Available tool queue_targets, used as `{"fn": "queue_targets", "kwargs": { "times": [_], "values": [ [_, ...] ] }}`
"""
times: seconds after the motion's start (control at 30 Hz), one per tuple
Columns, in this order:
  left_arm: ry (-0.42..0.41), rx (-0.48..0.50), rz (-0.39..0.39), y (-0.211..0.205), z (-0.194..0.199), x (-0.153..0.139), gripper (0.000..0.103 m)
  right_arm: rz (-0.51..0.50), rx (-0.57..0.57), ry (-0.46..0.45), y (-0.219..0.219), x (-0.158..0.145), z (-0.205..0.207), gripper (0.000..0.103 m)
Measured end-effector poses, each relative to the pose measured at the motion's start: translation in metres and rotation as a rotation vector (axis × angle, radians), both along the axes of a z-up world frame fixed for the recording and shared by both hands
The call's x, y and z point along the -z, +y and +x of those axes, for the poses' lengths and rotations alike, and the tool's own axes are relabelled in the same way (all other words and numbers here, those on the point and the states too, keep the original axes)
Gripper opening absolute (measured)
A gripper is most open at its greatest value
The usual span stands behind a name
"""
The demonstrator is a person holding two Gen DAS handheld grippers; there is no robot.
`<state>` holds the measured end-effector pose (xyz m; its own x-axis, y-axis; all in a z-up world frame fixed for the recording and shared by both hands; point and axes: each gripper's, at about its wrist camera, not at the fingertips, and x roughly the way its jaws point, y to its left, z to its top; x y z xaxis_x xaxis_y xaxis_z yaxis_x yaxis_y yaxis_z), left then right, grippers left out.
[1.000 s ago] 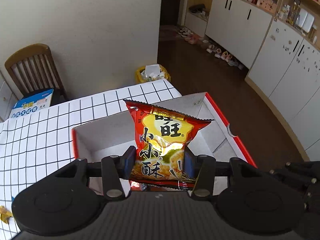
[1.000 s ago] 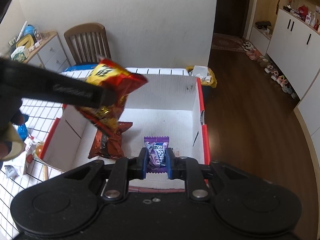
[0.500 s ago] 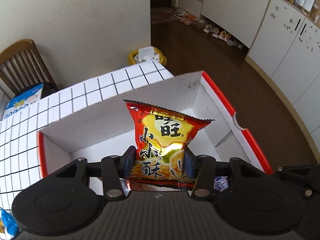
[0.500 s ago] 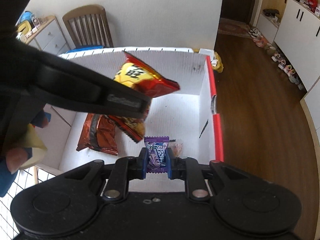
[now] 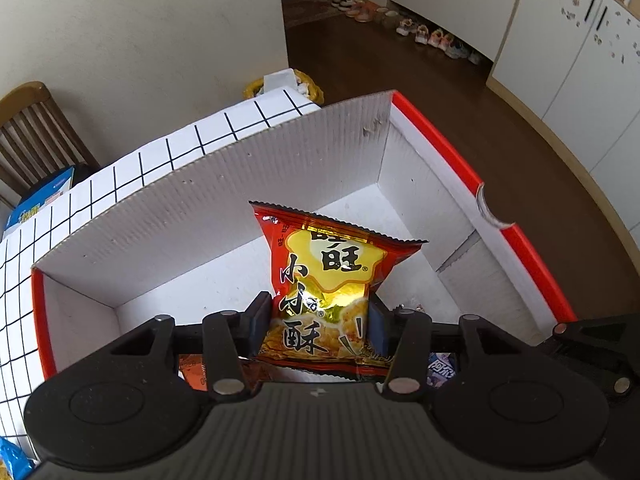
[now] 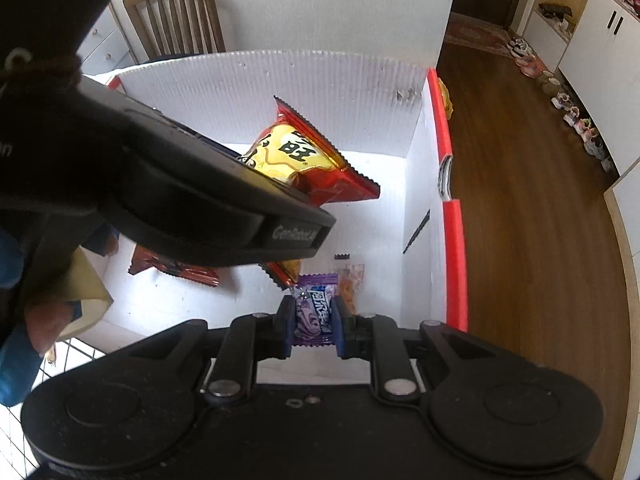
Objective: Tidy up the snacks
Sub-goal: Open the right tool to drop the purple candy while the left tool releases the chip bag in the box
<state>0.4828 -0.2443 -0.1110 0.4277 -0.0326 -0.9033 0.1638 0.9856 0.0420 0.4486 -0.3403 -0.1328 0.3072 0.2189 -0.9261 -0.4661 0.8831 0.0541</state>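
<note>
The left gripper pinches a crinkly, glossy red-and-gold snack bag by its lower half, long axis running forward away from the fingers, above the corrugated white box with red edges. The right gripper is clamped on a small shiny purple candy packet, lengthwise forward, low inside the box.

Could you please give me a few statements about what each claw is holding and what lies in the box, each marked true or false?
1. The left claw is shut on the red snack bag. True.
2. The right claw is open and empty. False: it grips the purple candy.
3. The red snack bag rests on the box floor. False: it is held above it.
4. A dark red packet lies inside the box. True.
</note>
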Motion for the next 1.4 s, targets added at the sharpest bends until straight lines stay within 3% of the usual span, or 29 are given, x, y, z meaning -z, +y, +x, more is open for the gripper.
{"fn": "queue_targets", "kwargs": {
  "times": [0.37, 0.5, 0.83, 1.4],
  "values": [
    [-0.001, 0.038, 0.006, -0.003, -0.002, 0.002, 0.050, 0.029, 0.014, 0.010, -0.007, 0.002, 0.002, 0.024],
    [-0.015, 0.033, -0.014, -0.001, -0.004, -0.001, 0.065, 0.053, 0.020, 0.014, -0.011, -0.003, 0.000, 0.029],
    [-0.065, 0.019, -0.062, 0.011, -0.022, -0.029, 0.065, 0.110, 0.059, -0.023, -0.027, -0.025, -0.008, 0.039],
    [-0.176, -0.003, -0.127, 0.038, -0.078, -0.087, 0.065, 0.156, 0.044, -0.115, -0.029, -0.073, -0.045, 0.047]
  ]
}}
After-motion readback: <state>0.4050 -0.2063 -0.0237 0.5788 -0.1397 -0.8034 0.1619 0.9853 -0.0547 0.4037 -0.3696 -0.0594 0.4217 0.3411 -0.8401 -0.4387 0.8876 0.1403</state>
